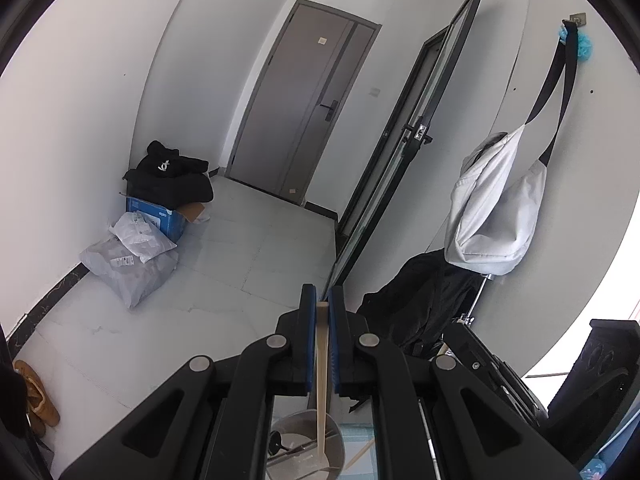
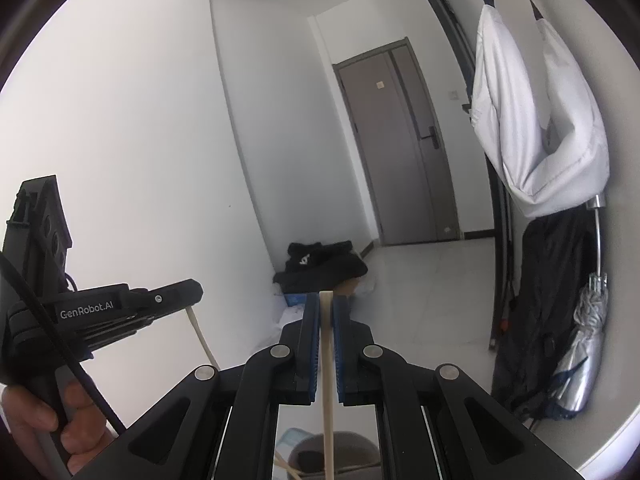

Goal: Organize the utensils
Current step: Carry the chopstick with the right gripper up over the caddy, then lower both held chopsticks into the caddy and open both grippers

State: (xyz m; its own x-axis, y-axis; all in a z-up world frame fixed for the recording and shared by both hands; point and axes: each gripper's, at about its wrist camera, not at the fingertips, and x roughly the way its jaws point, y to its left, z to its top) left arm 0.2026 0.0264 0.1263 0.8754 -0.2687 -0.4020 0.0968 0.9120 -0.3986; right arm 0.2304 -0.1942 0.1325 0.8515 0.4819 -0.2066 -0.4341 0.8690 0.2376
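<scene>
In the left wrist view my left gripper [image 1: 322, 296] is shut on a pale wooden chopstick [image 1: 322, 376], which hangs down between the blue pads toward a grey round holder [image 1: 334, 436] below. In the right wrist view my right gripper [image 2: 326, 300] is shut on a second wooden chopstick [image 2: 328, 380], whose top end pokes just above the pads. Beneath it is the rim of the grey holder [image 2: 352, 440] with other pale sticks in it. The left gripper [image 2: 188, 292], held by a hand [image 2: 76, 424], shows at the left with its chopstick [image 2: 200, 332] trailing down.
Both grippers are raised and face a white-walled hallway with a grey door [image 1: 304, 108] and a glass door [image 1: 404, 148]. Parcels and black clothing [image 1: 168, 180] lie on the tiled floor. A white tote bag [image 2: 536, 120], a dark garment and a folded umbrella [image 2: 584, 344] hang at the right.
</scene>
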